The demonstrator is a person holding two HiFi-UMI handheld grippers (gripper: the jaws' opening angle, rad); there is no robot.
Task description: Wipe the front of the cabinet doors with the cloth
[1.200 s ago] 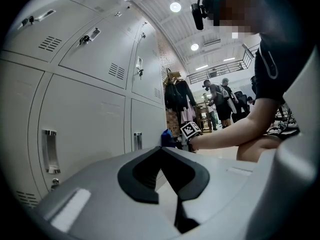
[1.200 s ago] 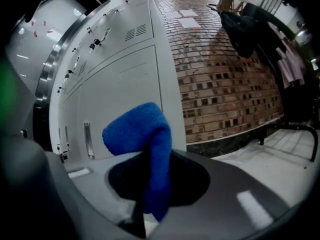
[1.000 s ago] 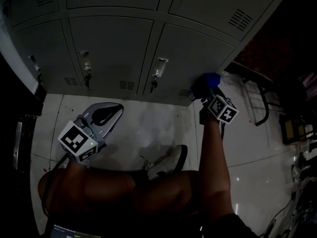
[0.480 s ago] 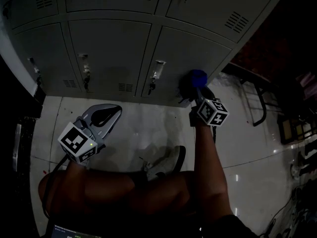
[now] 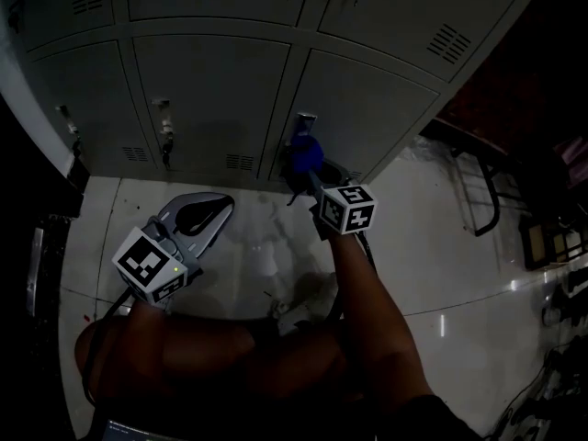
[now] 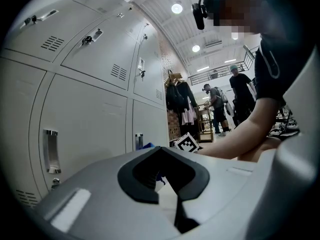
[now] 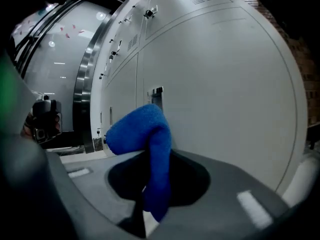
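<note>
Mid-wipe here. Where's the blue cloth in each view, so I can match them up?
Head view: blue cloth upper centre, at the cabinet door, just ahead of the right gripper.
Left gripper view: a small blue bit just above the jaws, beside the door handle.
Right gripper view: centre, clamped between the jaws.
Shared landmark: the door handle next to the cloth.

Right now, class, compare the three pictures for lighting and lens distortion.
Head view: very dark, underexposed; the blue fuzzy cloth and grey metal cabinet doors look murky. Left gripper view: brightly lit, round ceiling lamps glaring, door edges bowed by the wide lens. Right gripper view: dim corners, cloth sharp, doors curved.
</note>
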